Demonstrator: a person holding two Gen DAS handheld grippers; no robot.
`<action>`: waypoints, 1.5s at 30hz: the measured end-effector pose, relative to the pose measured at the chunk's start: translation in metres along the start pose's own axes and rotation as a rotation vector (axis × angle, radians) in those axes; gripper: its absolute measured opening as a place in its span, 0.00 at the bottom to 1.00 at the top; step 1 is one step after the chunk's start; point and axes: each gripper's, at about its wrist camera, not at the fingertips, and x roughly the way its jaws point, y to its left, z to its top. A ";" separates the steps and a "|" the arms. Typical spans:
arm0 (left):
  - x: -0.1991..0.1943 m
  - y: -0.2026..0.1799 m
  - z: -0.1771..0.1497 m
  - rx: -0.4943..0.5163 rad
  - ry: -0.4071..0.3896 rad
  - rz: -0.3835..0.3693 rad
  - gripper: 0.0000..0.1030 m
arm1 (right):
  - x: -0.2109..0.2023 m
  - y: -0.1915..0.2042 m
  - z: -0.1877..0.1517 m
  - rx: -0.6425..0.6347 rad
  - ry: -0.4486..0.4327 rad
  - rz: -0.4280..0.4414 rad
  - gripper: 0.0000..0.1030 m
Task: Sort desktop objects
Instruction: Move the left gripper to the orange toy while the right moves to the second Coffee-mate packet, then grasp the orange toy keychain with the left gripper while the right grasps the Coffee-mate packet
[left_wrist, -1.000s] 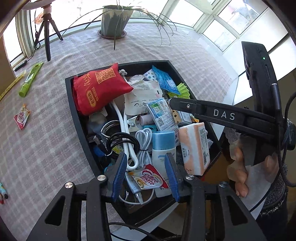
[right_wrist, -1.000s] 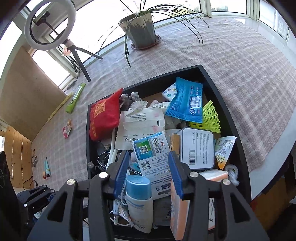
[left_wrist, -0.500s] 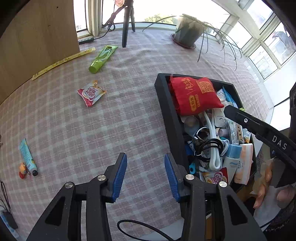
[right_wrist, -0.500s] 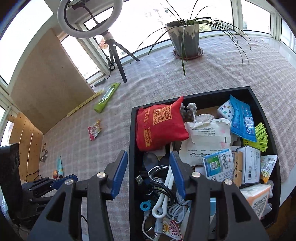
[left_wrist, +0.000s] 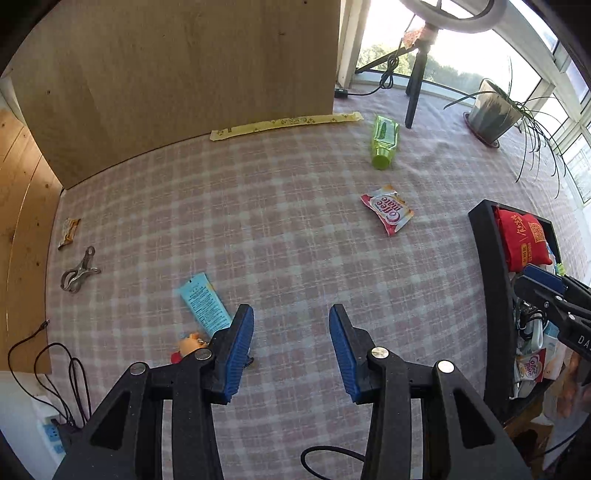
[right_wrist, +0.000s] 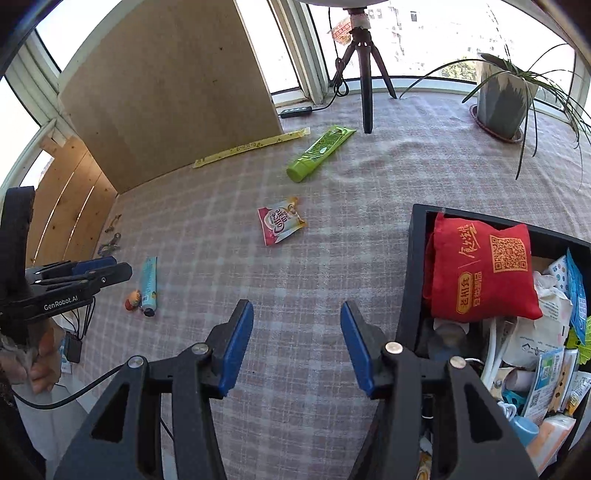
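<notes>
My left gripper (left_wrist: 291, 325) is open and empty above the checked tablecloth, close to a light-blue tube (left_wrist: 204, 302) and a small orange figure (left_wrist: 190, 340). My right gripper (right_wrist: 297, 325) is open and empty, just left of a black bin (right_wrist: 415, 258) full of items with a red pouch (right_wrist: 480, 273) on top. Loose on the cloth lie a Coffee-mate sachet (left_wrist: 387, 208), a green tube (left_wrist: 384, 146), a long yellow packet (left_wrist: 286, 123), a metal clip (left_wrist: 77, 275) and a small orange packet (left_wrist: 68, 232). The blue tube also shows in the right wrist view (right_wrist: 149, 282).
A wooden board (left_wrist: 177, 74) stands at the back left. A ring-light tripod (right_wrist: 364, 74) and a potted plant (right_wrist: 504, 99) stand at the far edge by the windows. Cables and a power strip (left_wrist: 51, 432) lie off the table's left corner.
Both grippers have swung left, away from the bin and out over the cloth. The left one now faces the blue tube; both stay open and empty.
</notes>
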 end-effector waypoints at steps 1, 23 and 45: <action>0.004 0.013 -0.005 -0.004 0.016 0.004 0.39 | 0.005 0.005 0.003 -0.004 0.010 0.006 0.47; 0.084 0.092 -0.039 0.032 0.203 -0.047 0.41 | 0.133 0.045 0.090 -0.093 0.247 -0.073 0.59; 0.095 0.068 -0.034 -0.008 0.166 -0.017 0.29 | 0.213 0.056 0.112 -0.249 0.363 -0.143 0.75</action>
